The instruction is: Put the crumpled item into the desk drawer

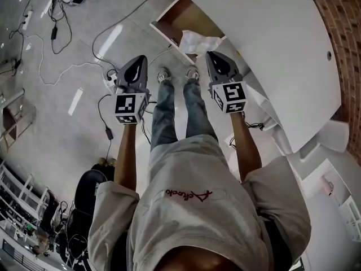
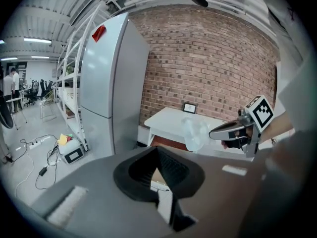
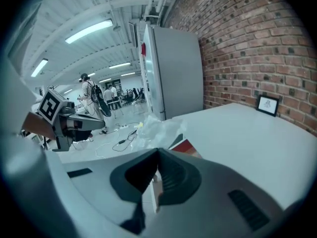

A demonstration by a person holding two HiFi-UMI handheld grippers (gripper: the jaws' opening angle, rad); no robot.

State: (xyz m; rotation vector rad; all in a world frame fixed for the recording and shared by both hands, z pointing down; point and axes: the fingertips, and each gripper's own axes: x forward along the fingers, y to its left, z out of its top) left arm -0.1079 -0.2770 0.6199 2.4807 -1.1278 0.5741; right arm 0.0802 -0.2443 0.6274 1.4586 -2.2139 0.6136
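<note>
The crumpled item (image 1: 198, 41), a wad of thin white film, hangs over the near right corner of the open desk drawer (image 1: 169, 22). My right gripper (image 1: 209, 55) is shut, and its tips meet the item's edge. In the right gripper view the item (image 3: 156, 129) rises just past the closed jaws (image 3: 157, 150), with the drawer (image 3: 187, 147) below it. The left gripper view shows the item (image 2: 195, 132) at the right gripper's tip (image 2: 212, 132). My left gripper (image 1: 139, 58) is shut and empty, held over the floor left of the drawer (image 2: 166, 142).
The white desk (image 1: 271, 44) runs along the brick wall, with a small picture frame (image 3: 267, 104) on it. A tall grey fridge (image 2: 111, 78) stands left of the desk. Cables and a power strip (image 1: 110, 81) lie on the floor. A black chair (image 1: 90, 188) is behind me.
</note>
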